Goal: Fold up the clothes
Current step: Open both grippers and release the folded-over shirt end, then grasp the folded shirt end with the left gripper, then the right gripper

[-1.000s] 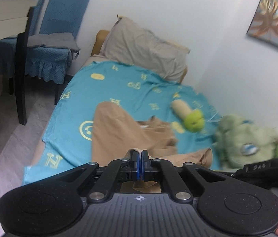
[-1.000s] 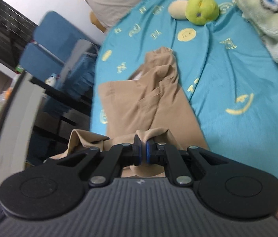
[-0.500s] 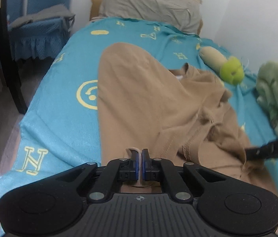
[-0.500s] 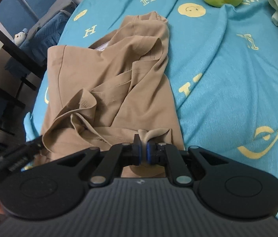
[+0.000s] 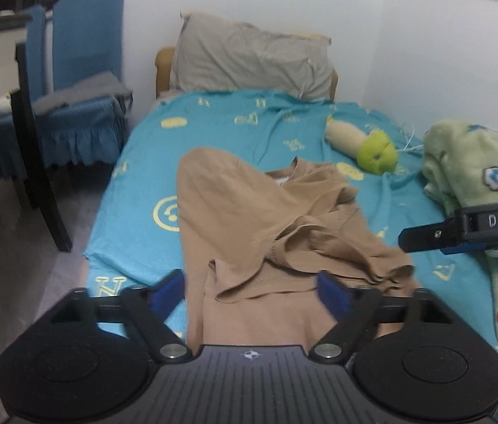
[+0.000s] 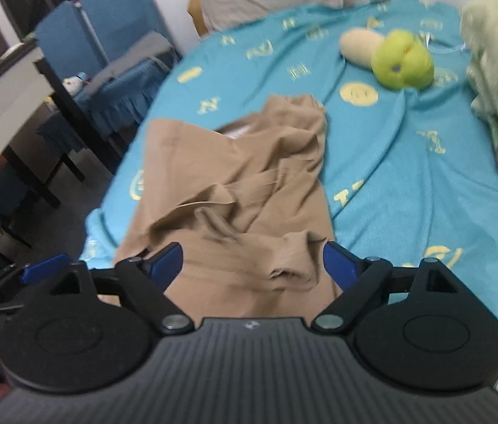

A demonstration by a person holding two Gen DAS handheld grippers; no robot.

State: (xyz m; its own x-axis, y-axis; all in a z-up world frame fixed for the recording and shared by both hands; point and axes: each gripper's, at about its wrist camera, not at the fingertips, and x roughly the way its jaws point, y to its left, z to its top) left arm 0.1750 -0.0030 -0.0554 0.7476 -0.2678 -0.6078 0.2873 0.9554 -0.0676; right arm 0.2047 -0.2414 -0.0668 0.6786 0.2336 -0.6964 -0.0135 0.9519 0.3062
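A tan shirt [image 5: 249, 222] lies rumpled on the teal bedsheet [image 5: 143, 176], its near hem bunched and a sleeve folded over the middle. My left gripper [image 5: 250, 291] is open and empty just above the shirt's near edge. My right gripper [image 6: 252, 263] is also open and empty over the same near edge of the shirt [image 6: 249, 183]. The right gripper's finger [image 5: 425, 238] shows at the right in the left wrist view. The left gripper's finger [image 6: 46, 266] shows at the far left in the right wrist view.
A grey pillow [image 5: 252, 60] leans at the bed's head. A green and beige plush toy [image 5: 365, 145] and a pale green blanket [image 5: 478, 176] lie on the right. Blue-covered chairs [image 5: 79, 106] and a dark table leg [image 5: 40, 176] stand left of the bed.
Both grippers have opened and let go of the shirt's near hem. The hem now lies on the bed, and both grippers have pulled back and up.
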